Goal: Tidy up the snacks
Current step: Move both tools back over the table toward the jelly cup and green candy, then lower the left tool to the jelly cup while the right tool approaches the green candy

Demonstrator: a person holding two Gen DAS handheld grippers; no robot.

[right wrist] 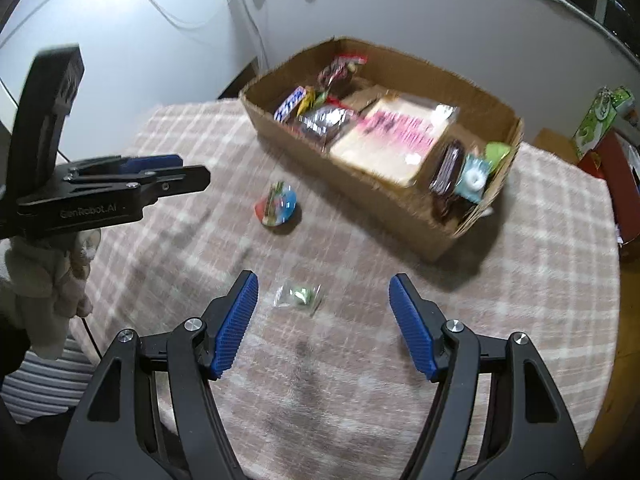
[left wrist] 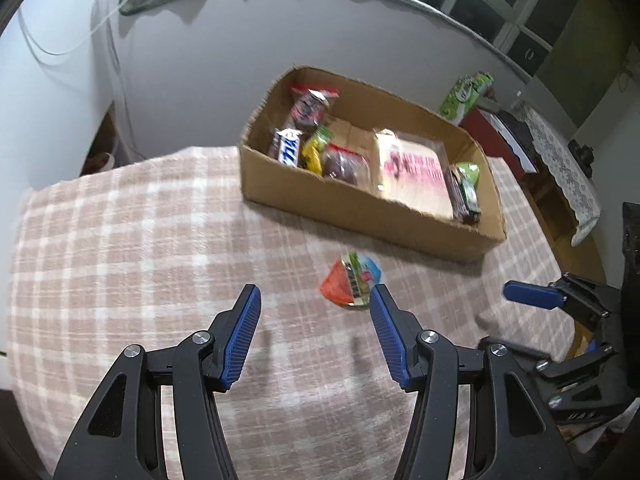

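Note:
A cardboard box [left wrist: 360,204] holding several snack packs stands on the checked cloth at the back; it also shows in the right wrist view [right wrist: 400,216]. A small red and blue jelly cup [left wrist: 351,283] lies on the cloth in front of the box, just beyond my open, empty left gripper [left wrist: 316,300], near its right finger. The cup also shows in the right wrist view [right wrist: 277,204]. A small clear wrapped green candy [right wrist: 298,295] lies between the fingertips of my open, empty right gripper [right wrist: 324,292]. The right gripper's blue pad shows at the left view's right edge [left wrist: 532,294].
A pink checked cloth [left wrist: 120,264] covers the round table. A white wall stands behind it. A green carton [left wrist: 466,96] and a red cabinet stand at the right. A plush toy [right wrist: 48,280] hangs at the left below the table edge.

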